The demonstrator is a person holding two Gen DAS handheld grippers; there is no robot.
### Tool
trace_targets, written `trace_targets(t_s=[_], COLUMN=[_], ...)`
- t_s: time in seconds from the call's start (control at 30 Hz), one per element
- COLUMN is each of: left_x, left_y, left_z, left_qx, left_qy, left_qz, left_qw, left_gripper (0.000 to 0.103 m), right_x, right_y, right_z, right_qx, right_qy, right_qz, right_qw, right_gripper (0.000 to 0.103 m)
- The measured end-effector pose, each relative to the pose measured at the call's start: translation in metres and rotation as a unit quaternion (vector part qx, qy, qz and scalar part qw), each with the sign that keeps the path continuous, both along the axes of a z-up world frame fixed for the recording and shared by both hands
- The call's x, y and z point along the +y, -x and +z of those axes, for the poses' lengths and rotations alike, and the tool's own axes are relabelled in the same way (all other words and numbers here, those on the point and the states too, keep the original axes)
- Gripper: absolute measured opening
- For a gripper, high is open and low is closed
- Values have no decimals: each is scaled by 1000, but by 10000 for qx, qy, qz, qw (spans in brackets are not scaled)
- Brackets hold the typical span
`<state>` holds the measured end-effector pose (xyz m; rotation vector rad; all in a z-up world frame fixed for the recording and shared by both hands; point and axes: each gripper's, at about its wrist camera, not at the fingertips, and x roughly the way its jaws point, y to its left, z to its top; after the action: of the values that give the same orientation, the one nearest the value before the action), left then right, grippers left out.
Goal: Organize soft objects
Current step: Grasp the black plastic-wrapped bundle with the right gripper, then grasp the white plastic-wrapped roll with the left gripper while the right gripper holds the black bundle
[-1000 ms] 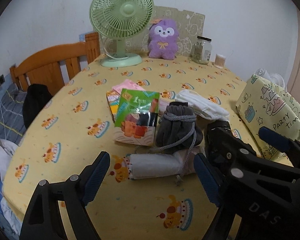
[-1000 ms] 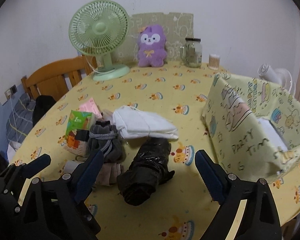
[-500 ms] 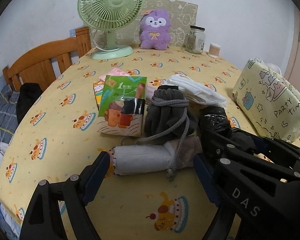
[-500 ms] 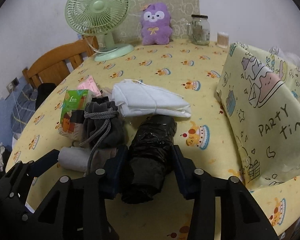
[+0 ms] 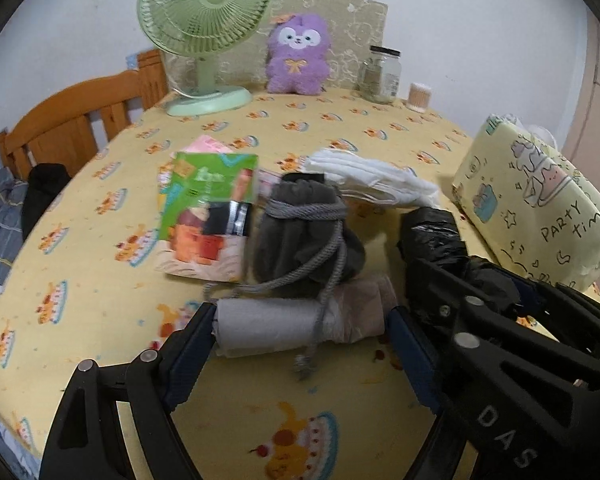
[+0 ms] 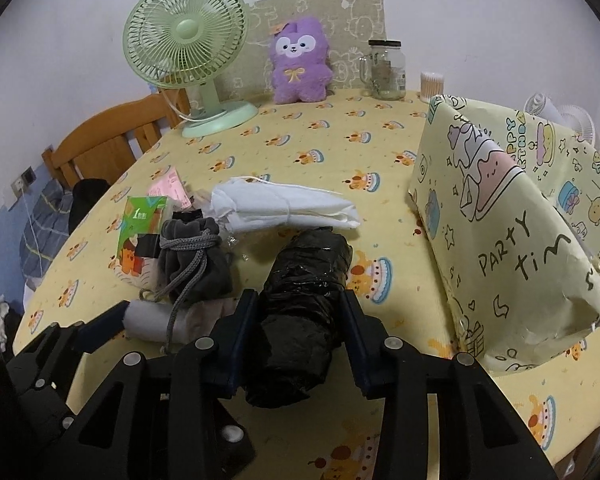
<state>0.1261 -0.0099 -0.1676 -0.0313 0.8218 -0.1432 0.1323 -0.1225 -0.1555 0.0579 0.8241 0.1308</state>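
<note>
While tilted downward, right hand-held gripper [image 6: 298, 320] around black bundle [image 6: 300, 300]

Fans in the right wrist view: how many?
2: green fan at the table's far left beside the purple plush; white fan partly hidden behind the party-print bag. Others may be hidden.

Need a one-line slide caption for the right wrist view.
Right claw shut on the black plastic bundle, beside a grey drawstring pouch on the cake-print tablecloth.

Crinkled glossy black plastic bundle [image 6: 300, 312], matt grey cloth drawstring pouch [image 5: 306, 236], printed cotton tablecloth [image 5: 100, 280], fluffy purple plush toy [image 5: 297, 56], clear glass jar [image 6: 387, 70], varnished wooden headboard [image 5: 72, 128]
</note>
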Motion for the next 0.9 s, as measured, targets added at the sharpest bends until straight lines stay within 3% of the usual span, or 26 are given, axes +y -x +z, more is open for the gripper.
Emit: trace_targets(t_s=[0.1, 0.4, 0.9], left_x=[-4, -4, -7], left_y=[0, 10, 34], left_z=[-1, 2, 17], left_qx=[-48, -100, -259], left_qy=[-148, -215, -205], left_qz=[17, 48, 12], left_qw=[9999, 9997, 9995], left_gripper=[86, 64, 63], right_x=[0, 1, -2], right_y=[-4, 1, 26], right_z=[-5, -6, 10], right_qx=[98, 89, -84], right_qy=[20, 20, -64], right_qz=[3, 54, 66], right_qw=[10000, 9999, 9999], right_gripper=[45, 45, 45])
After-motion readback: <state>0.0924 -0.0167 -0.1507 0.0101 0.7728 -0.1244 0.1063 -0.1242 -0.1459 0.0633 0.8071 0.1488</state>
